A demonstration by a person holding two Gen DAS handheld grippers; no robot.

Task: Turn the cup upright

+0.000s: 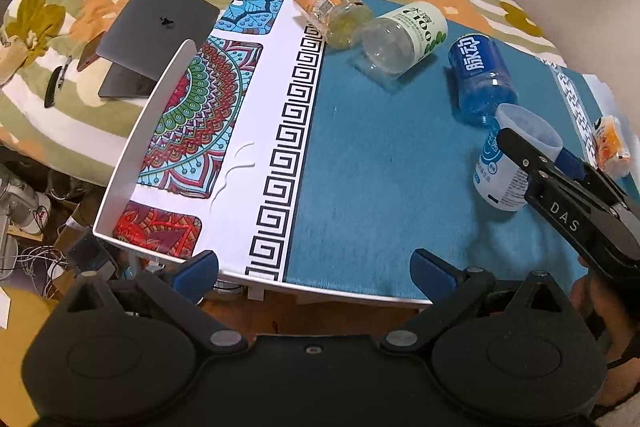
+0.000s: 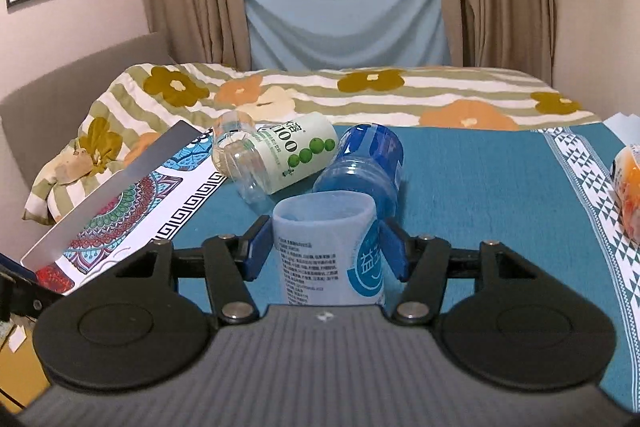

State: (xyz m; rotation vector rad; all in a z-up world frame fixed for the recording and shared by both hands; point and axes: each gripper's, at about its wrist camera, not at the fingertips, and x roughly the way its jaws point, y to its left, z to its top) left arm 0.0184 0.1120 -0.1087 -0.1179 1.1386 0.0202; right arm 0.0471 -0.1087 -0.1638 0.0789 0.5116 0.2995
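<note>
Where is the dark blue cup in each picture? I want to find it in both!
Left wrist view: the dark blue cup lies on its side at upper right, just beyond the white cup held by the right gripper.
Right wrist view: the dark blue cup lies at centre, right behind the white cup.
Shared landmark: the green-dotted cup lying to its left.
</note>
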